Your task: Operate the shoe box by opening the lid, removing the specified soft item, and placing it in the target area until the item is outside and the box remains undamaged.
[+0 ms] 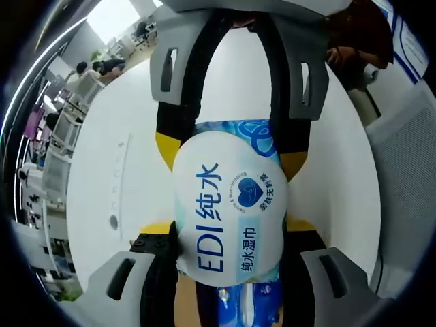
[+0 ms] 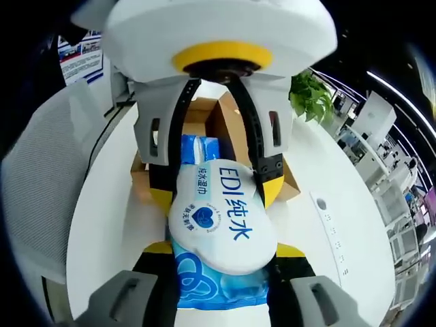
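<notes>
1. The white table [image 1: 102, 184] spreads under everything; an office with desks and seated people lies beyond its far edge in the left gripper view, and a white mesh chair [image 2: 41, 197] stands just beside it in the right gripper view.
2. The brown cardboard shoe box [image 2: 211, 112] sits on the table behind the left tongs, open at the top with a flap raised; part of it is hidden by those tongs.
3. The wet-wipe pack [image 1: 228, 211], blue and white with a white lid label printed "EDI", is held above the table, outside the box. Its long axis runs straight from one pair of tongs to the other.
4. The left tongs [image 1: 228, 231] are clenched on one end of the wet-wipe pack; the right tongs [image 2: 221, 262] grip the opposite end. Each pair faces the other across the pack.
5. The left gripper view looks away from the box toward the office; the right gripper view takes in the shoe box and a potted green plant [image 2: 312, 95] beyond the table.
6. Small round marks [image 2: 320, 204] dot the tabletop near its edge.
</notes>
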